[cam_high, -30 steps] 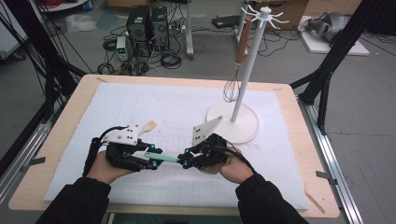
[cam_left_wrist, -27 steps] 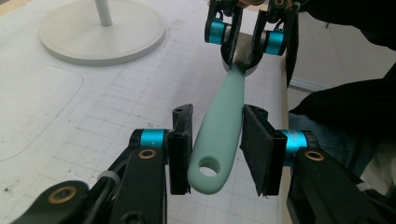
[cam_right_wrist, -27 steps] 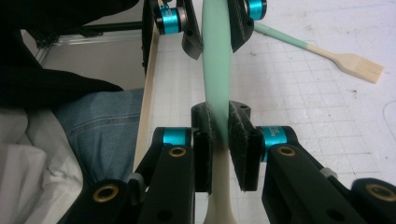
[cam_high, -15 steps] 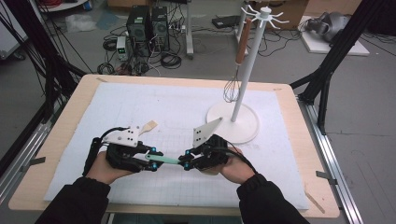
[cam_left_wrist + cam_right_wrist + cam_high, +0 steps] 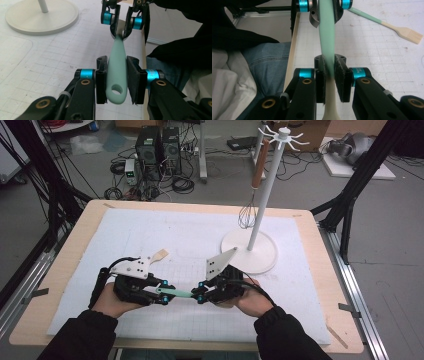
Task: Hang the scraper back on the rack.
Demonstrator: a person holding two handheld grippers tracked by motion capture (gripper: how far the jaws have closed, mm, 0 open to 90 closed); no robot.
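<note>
Our left gripper [image 5: 117, 82] has just been closing its jaws on the hole end of a mint-green utensil handle [image 5: 116, 72]; the pads now sit against both flat sides, so we count it as grasped. Our right gripper [image 5: 329, 80] is clenched on the same utensil [image 5: 327, 35] farther along, near where the green gives way to a cream-coloured part. Seen from above, the utensil [image 5: 176, 293] bridges the two grippers, the left one [image 5: 159, 295] and the right one [image 5: 199, 296], just above the near part of the white mat [image 5: 165, 240].

We judge the handle light, stiff and fairly smooth, likely a little slick between the pads. The flat sides near the hanging hole offer the best hold, and a grip there leaves the hole free.

A second, similar utensil [image 5: 387, 25] lies on the mat beyond the grippers. Farther back stands a white rack [image 5: 260, 220] on a round base, with a whisk [image 5: 248, 210] hanging from one of its hooks. We see no containers on the table.
</note>
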